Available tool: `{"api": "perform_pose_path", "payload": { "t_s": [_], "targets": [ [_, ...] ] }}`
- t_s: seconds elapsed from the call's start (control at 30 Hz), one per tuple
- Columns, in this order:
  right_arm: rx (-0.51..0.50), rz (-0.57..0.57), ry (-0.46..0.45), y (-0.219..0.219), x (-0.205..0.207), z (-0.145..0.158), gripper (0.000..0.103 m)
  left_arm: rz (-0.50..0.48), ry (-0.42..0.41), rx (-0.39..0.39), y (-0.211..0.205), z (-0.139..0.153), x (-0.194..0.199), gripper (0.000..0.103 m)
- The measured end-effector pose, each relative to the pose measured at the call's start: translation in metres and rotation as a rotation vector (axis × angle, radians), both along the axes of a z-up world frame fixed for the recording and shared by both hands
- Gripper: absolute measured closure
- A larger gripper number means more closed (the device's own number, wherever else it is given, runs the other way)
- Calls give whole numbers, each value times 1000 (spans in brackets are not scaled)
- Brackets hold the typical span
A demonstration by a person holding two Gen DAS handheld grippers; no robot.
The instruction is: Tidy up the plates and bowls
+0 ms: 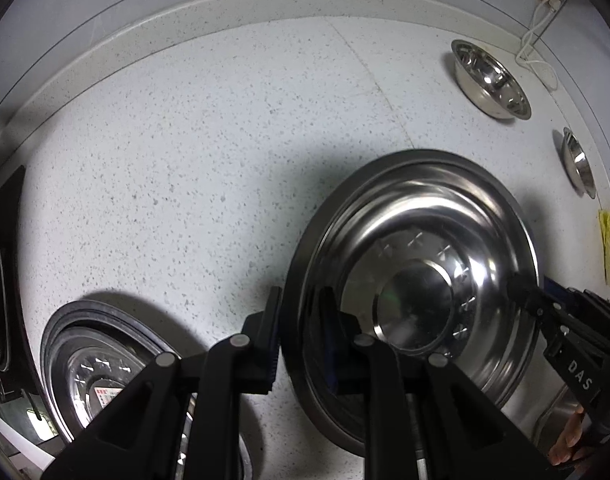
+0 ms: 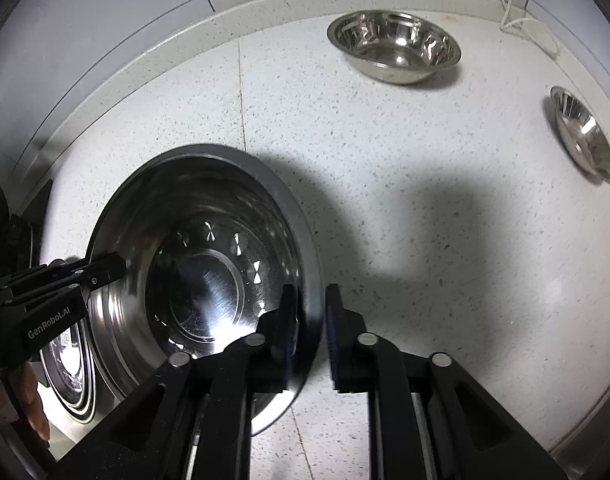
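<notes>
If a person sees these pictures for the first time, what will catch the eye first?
First, the large steel plate in the middle of the speckled counter, with the left gripper and the right gripper at opposite edges of its rim. Then two steel bowls near the back wall, and a stack of plates beside the left gripper.

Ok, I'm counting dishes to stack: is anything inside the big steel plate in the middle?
No dish sits inside the big steel plate: only its bare, stamped bottom shows. Whatever lies under it is covered.
</notes>
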State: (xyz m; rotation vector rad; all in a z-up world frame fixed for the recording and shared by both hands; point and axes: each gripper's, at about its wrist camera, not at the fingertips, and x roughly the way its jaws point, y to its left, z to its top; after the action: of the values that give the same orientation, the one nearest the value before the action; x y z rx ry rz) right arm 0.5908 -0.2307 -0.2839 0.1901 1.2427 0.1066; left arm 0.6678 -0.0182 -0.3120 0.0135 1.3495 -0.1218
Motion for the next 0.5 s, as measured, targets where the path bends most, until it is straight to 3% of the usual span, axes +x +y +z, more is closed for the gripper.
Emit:
{"api": "perform_pose_path", "payload": {
  "t_s": [0.07, 0.17, 0.27, 0.4, 0.5],
  "targets": [
    [16, -1, -4, -4, 0, 5, 53, 0, -2, 2, 0, 5, 1, 86],
    [50, -1, -22, -14, -4, 20, 53, 16, -1, -16, 3, 22, 3, 86],
    [67, -24, -72, -33, -7, 42, 42, 14, -27, -40, 0, 44, 10, 86],
    [52, -104, -144, -75, 9, 69, 38, -5, -51, -87, -22, 70, 40, 69],
    [13, -160, -165, -103, 35, 77, 37, -48, -64, -90, -52, 84, 71, 67]
  ]
}}
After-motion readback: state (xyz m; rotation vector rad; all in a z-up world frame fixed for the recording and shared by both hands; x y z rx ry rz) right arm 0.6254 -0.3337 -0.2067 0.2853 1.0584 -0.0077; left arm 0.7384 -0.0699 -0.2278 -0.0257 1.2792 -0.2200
